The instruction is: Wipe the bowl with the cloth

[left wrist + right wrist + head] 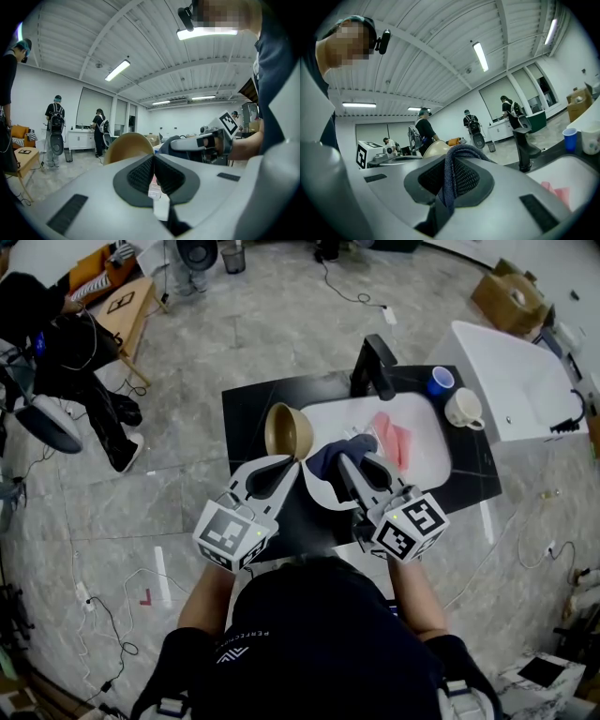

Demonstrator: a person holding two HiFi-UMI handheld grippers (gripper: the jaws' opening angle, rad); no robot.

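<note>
Left fingers [270,476] pinched on bowl [286,430] rim; right fingers [364,474] clamped on cloth [326,457]. Hard wipe could twist bowl loose.

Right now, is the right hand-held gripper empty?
No, the right hand-held gripper is shut on the dark blue cloth, which hangs between its jaws.

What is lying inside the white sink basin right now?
A pink, soft-looking item lies on the white sink basin's floor. The dark blue cloth clamped in the right gripper hides the basin's near left corner.
</note>
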